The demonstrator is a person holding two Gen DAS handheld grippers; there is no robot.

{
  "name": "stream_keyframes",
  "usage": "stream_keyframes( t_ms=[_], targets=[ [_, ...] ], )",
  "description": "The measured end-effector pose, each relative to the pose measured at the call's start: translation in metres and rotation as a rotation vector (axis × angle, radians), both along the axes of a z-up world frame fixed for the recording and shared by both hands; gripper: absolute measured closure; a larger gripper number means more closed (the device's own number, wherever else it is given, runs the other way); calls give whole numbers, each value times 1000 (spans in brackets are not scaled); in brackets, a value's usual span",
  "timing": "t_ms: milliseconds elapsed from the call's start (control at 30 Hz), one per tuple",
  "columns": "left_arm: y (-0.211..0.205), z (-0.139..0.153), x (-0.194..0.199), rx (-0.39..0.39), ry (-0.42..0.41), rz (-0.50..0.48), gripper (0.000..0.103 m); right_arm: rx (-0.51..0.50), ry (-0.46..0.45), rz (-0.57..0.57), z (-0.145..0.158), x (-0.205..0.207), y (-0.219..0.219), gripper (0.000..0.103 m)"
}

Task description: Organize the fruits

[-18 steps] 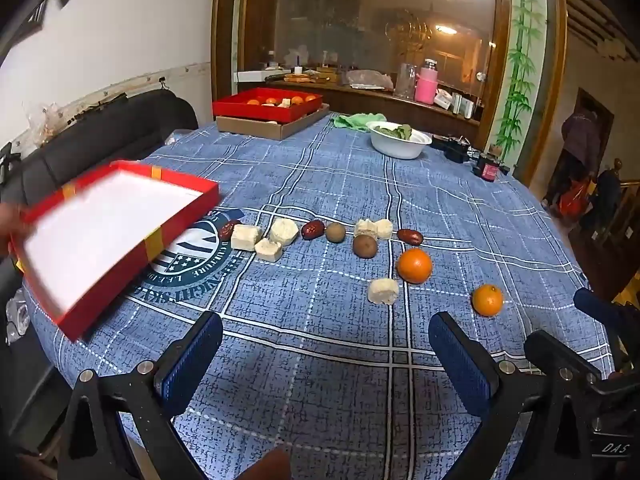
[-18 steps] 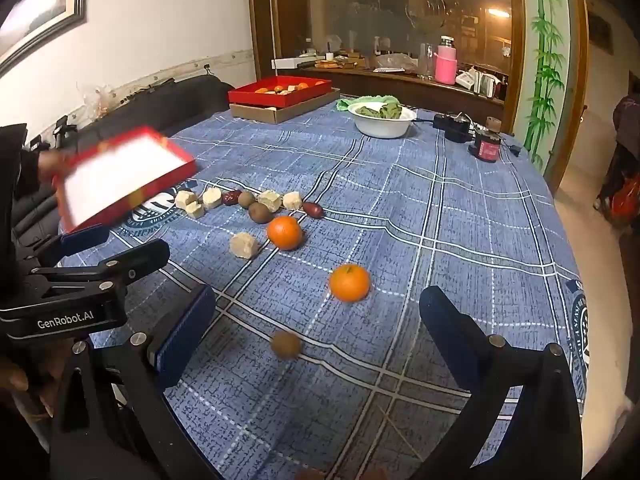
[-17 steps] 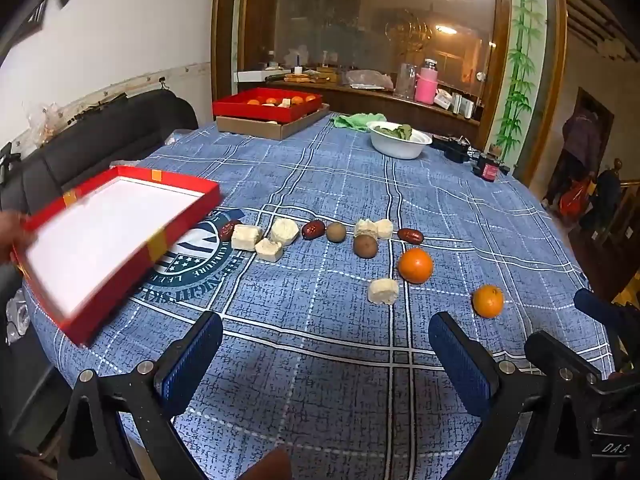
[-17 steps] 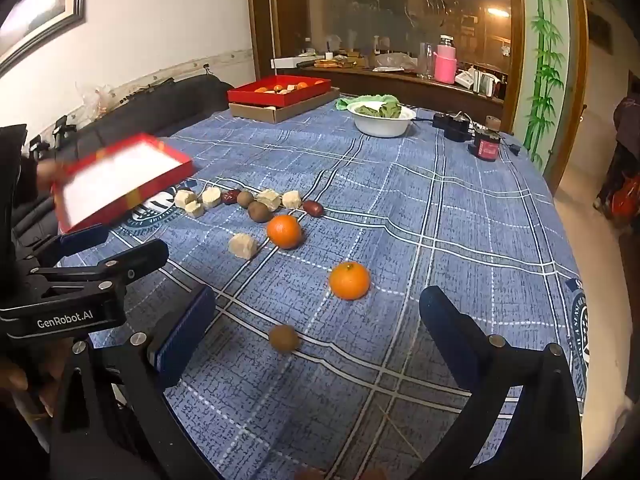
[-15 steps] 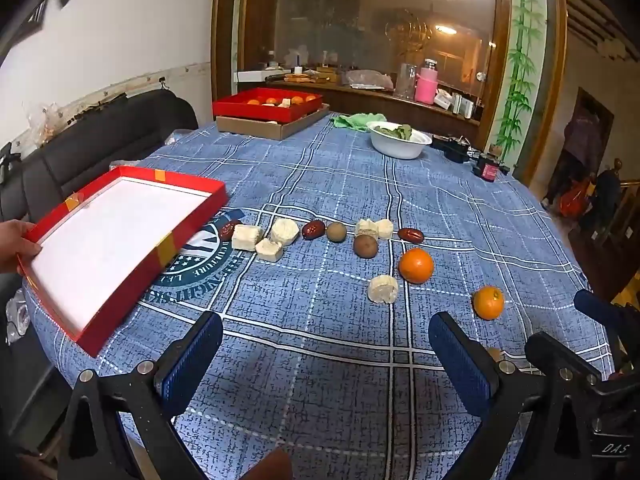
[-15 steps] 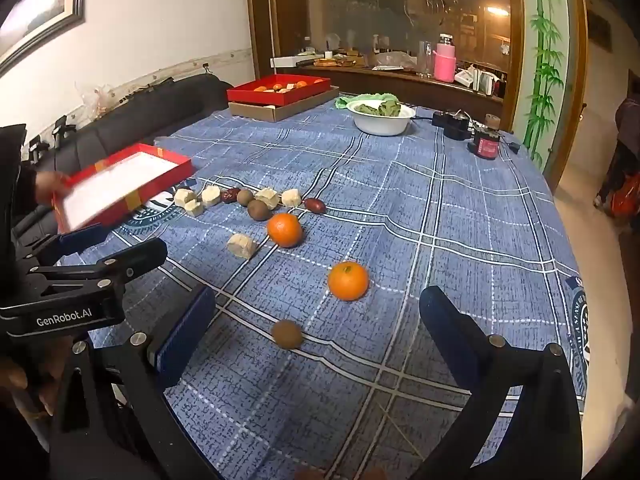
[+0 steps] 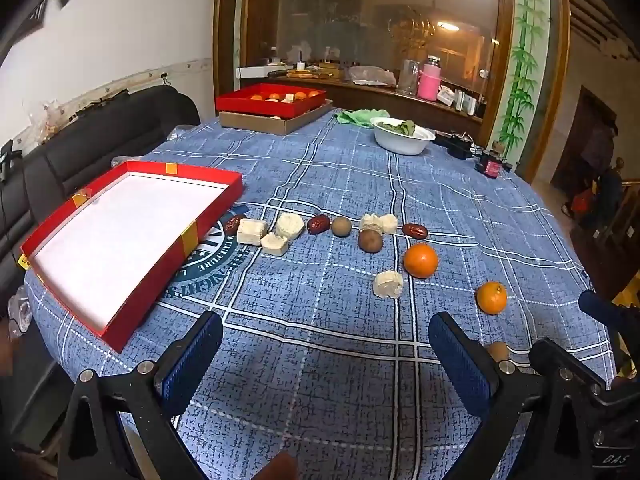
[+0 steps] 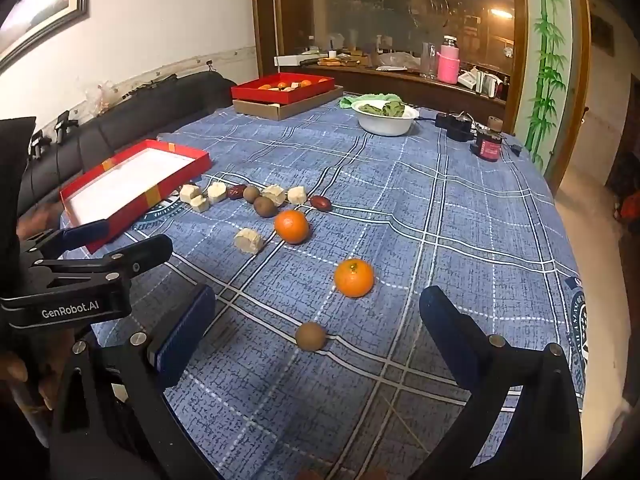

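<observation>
An empty red tray with a white floor point(image 7: 120, 232) point(image 8: 132, 184) lies flat at the table's left edge. Beside it lie a row of pale cake pieces point(image 7: 252, 231), red dates point(image 7: 318, 224) and brown kiwis point(image 7: 370, 240). Two oranges point(image 7: 420, 260) point(image 7: 491, 297) lie nearer, also in the right wrist view point(image 8: 291, 226) point(image 8: 353, 277). A lone kiwi point(image 8: 310, 336) sits just ahead of my right gripper point(image 8: 316, 340), which is open and empty. My left gripper point(image 7: 326, 356) is open and empty above the near cloth.
The round table has a blue plaid cloth point(image 7: 320, 380). At the back stand a red box of fruit on a cardboard tray point(image 7: 272, 106), a white bowl of greens point(image 7: 402, 134) and a small dark jar point(image 8: 489, 146). A black sofa point(image 7: 100, 132) runs along the left.
The red tray, held tilted above the table's left edge by a hand, has come down and now lies flat. The lone kiwi rolled a little. Both grippers stayed still.
</observation>
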State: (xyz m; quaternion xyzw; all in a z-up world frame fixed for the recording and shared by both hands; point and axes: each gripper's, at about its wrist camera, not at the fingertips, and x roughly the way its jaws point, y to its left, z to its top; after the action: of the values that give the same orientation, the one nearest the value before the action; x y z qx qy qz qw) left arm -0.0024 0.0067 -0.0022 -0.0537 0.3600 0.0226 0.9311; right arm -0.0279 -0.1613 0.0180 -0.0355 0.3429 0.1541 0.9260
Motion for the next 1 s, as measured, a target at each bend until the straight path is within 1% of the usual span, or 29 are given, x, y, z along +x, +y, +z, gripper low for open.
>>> stream_keyframes(
  t_ms=[367,1000],
  targets=[
    [5,-6,-1,-5,32,17,1,-3,5,12,-1,-8,6,0],
    [8,-7,-4,-2,28,28,1,6,9,10,-4,-10,6,0]
  ],
)
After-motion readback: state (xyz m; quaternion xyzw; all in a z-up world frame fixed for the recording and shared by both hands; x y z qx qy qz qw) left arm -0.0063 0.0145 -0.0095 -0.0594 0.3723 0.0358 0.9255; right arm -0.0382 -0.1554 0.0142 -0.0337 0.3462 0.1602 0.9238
